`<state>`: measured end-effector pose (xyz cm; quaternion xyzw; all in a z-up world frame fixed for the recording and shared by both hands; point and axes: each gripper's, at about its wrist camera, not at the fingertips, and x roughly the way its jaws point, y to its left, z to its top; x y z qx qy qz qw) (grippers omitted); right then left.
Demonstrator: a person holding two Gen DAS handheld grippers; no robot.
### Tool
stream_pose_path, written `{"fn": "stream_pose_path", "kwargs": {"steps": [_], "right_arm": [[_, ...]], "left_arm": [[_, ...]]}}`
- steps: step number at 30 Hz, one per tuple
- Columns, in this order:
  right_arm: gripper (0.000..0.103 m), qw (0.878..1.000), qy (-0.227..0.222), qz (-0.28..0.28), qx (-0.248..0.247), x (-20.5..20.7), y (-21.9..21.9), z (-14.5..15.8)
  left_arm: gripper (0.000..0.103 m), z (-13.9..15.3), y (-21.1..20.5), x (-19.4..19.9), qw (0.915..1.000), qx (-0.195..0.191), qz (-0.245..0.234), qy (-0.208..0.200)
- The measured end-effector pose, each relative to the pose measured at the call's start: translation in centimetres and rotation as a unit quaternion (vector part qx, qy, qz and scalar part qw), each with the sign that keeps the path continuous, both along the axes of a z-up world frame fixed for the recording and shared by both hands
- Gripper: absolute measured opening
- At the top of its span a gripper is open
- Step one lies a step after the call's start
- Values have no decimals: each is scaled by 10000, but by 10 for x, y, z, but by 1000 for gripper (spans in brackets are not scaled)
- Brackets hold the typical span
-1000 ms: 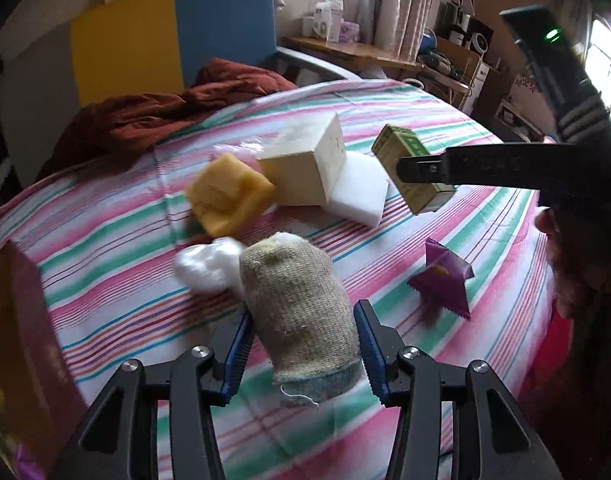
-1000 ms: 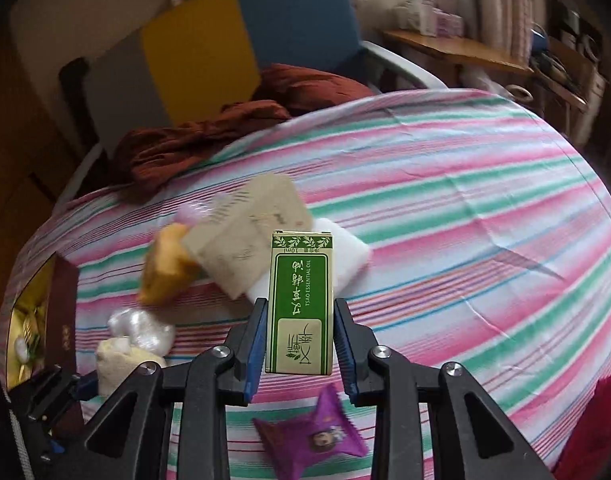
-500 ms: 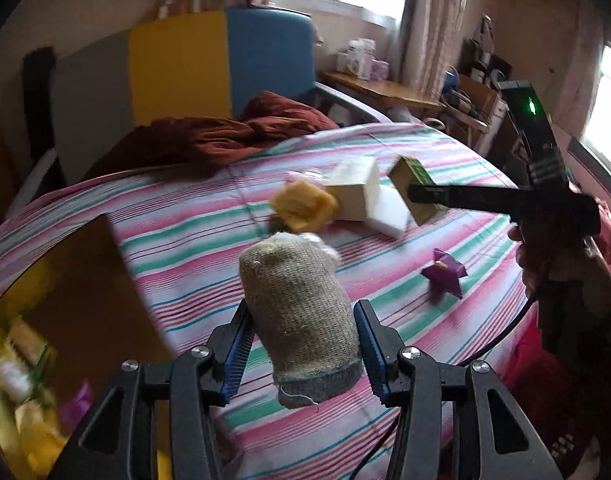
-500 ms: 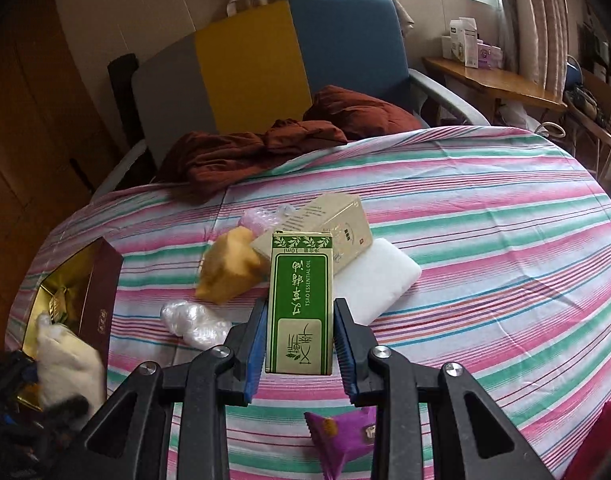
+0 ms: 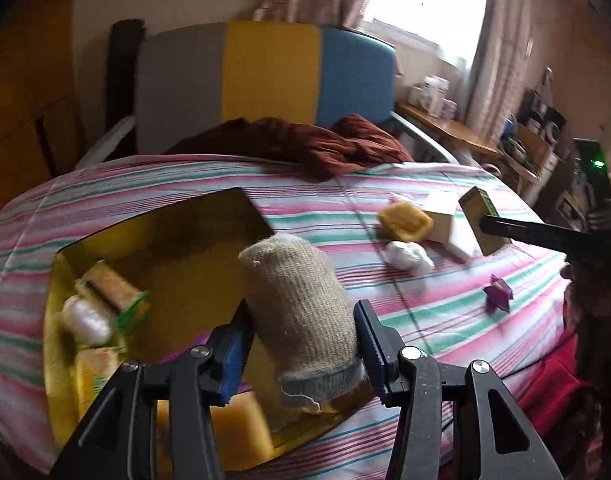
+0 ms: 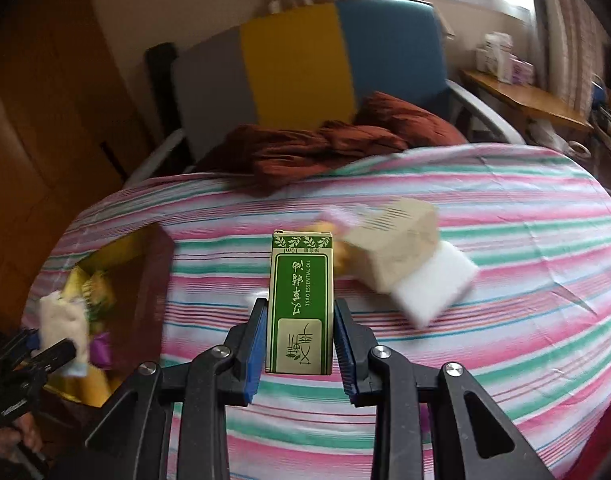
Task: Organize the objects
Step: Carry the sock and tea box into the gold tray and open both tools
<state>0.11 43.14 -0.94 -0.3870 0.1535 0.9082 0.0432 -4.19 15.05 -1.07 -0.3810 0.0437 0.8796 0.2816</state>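
Carrying a rolled sock [image 5: 297,312] clamped in the left gripper [image 5: 301,344] over the half-filled gold box [image 5: 177,240] at lower left; right gripper [image 6: 299,340] grips a green carton [image 6: 300,300]; sponge, boxes and wrappers remain on the bedspread [image 5: 445,320]

Box's [image 5: 241,208] right half clear; left cluttered
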Motion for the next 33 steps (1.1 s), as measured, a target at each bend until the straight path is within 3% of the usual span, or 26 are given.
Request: {"fn": "stream_pose_path", "kwargs": {"steps": [15,23,33], "right_arm": [[31,9875,175,1528,-353,-44,-152,12],[31,9809,76,1919,-308,-64,-191,8],[32,9762,-117,2135,-348,-96,-223,-5]], "left_arm": [[51,3,-106,-12,9915,179,1284,96],[51,-9,-145,-20,9846,143,1744,-28],[53,-21,-153,-32,9818,23,1894,-100]]}}
